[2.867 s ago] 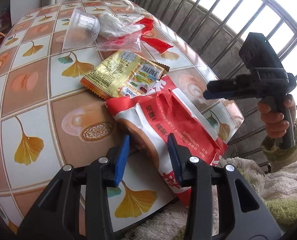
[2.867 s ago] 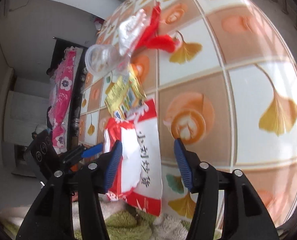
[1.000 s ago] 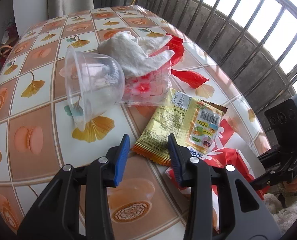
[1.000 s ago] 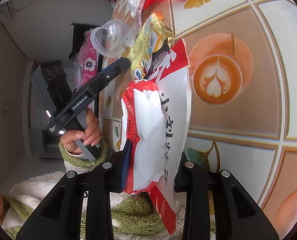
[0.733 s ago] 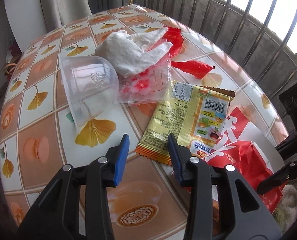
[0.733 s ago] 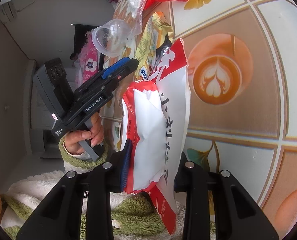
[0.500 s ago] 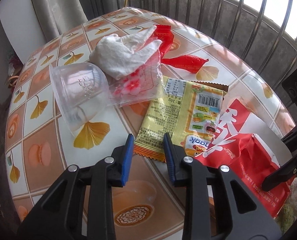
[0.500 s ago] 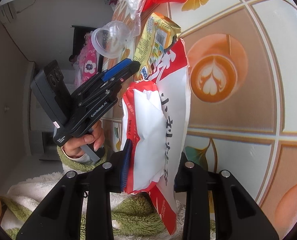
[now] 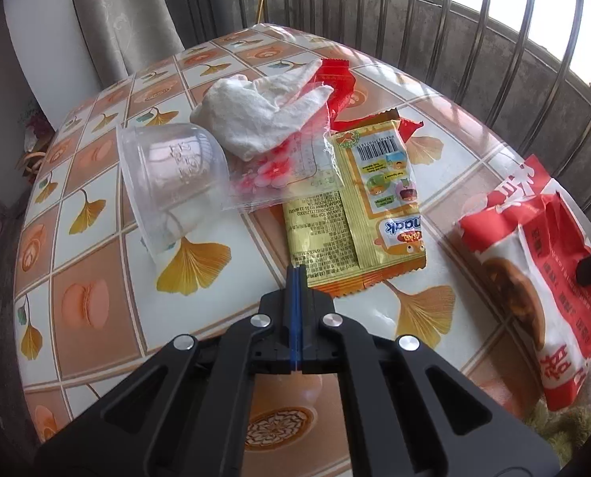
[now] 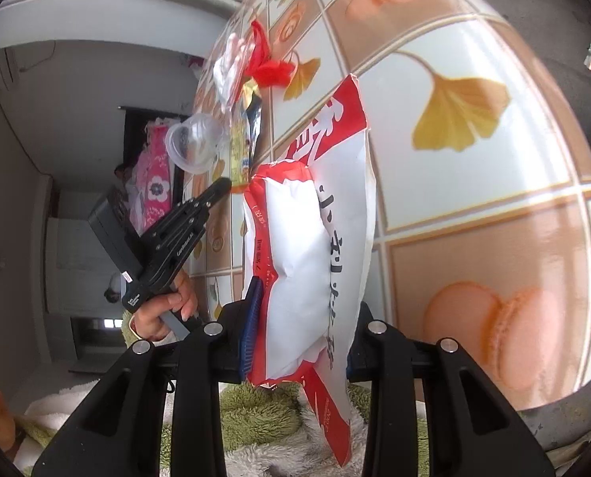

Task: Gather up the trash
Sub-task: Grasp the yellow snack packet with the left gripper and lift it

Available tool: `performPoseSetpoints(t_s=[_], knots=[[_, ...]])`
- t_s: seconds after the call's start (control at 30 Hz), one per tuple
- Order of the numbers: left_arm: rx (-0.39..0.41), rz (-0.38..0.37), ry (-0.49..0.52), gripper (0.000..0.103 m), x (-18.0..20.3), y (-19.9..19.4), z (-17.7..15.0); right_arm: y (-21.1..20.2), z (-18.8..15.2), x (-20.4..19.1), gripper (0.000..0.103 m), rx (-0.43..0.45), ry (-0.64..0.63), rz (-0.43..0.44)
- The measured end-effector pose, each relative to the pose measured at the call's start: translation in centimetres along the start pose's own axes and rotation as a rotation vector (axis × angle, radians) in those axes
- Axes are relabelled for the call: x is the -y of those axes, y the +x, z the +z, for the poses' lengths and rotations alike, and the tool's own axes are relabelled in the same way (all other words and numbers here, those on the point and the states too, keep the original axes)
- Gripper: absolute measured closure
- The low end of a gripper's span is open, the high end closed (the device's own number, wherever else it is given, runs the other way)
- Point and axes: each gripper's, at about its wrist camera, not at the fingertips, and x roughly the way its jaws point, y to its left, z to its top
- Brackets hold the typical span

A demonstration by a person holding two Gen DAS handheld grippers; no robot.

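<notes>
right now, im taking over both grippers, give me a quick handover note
Left gripper: jaws shut on the near edge of the yellow snack wrapper.
Right gripper: jaws shut on the red and white bag.
On the table: clear plastic cup, crumpled tissue, clear floral bag, red wrapper.
Done: two pieces gripped.
Left: bin them, then collect the rest.

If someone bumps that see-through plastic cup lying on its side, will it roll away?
Probably a little. The clear cup lies on its side on the smooth tablecloth, so a nudge could roll it, likely curving since it is wider at one end. It looks thin and empty, so it should be very light and might dent if squeezed. The tissue beside it may block it.
</notes>
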Motion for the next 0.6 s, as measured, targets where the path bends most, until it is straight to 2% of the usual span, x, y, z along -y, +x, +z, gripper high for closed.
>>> performPoseSetpoints(t_s=[0.1,0.2,0.27,0.33,0.4,0.43,0.47,0.6], knots=[[0.003,-0.051,-0.035,0.103,-0.1,-0.9,-0.6,-1.5,0.1,0.0,0.071,0.057,0.008,0.009],[0.006,-0.165,-0.068,0.103,-0.1,-2.1,-1.4,-2.3,0.4,0.1,0.071,0.096,0.017,0.024],[0.023,-0.237,-0.041,0.103,0.6,-3.0,-1.6,-2.4,0.6,0.2,0.071,0.112,0.024,0.032],[0.061,-0.236,0.006,0.103,1.8,-3.7,-1.5,-2.3,0.8,0.3,0.071,0.123,0.033,0.039],[0.079,-0.198,0.070,0.081,3.2,-3.9,-1.1,-2.3,1.0,0.5,0.071,0.129,0.047,0.054],[0.089,-0.161,0.096,0.059,3.9,-3.7,-0.8,-2.3,1.1,0.6,0.071,0.131,0.050,0.060],[0.107,-0.124,0.119,0.050,4.6,-3.6,-0.5,-2.5,1.2,0.9,0.071,0.131,0.051,0.064],[0.093,-0.070,0.203,0.049,6.7,-1.7,0.8,-2.5,1.2,1.4,0.071,0.137,0.063,0.074]])
